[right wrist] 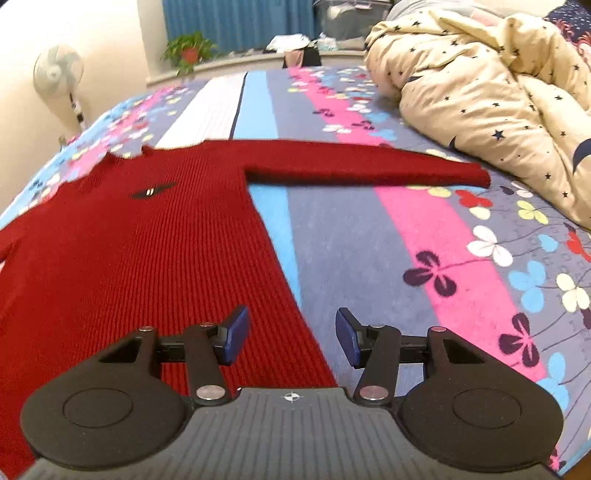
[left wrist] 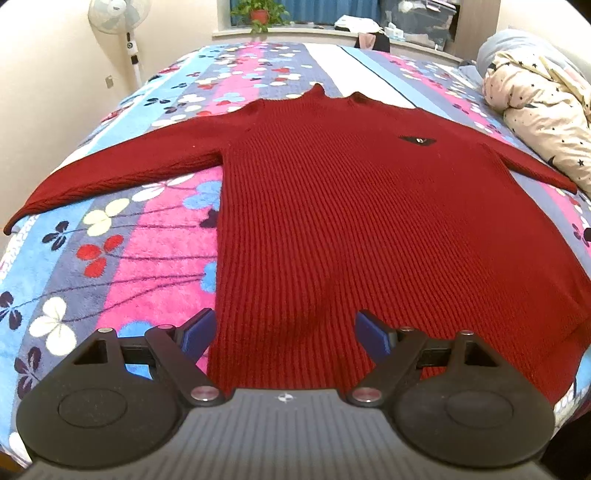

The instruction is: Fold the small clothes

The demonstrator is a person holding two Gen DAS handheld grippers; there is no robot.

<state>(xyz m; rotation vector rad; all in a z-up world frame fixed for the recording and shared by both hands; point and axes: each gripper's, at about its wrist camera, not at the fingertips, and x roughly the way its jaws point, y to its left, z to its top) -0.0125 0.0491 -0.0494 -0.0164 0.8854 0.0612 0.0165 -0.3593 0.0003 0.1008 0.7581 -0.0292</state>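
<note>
Red sweater [left wrist: 351, 221] — beneath both spread grippers

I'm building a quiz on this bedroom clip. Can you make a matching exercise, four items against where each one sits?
Column one:
1. dark red ribbed knit sweater
2. cream star-print quilt
3. white pedestal fan
4. green potted plant in a red pot

Column two:
A. on the far window ledge
B. bunched along the bed's right side
C. on the floor beside the bed's left side
D. spread flat, sleeves out, on the floral bedspread

Pairs: 1-D, 2-B, 3-C, 4-A
</note>
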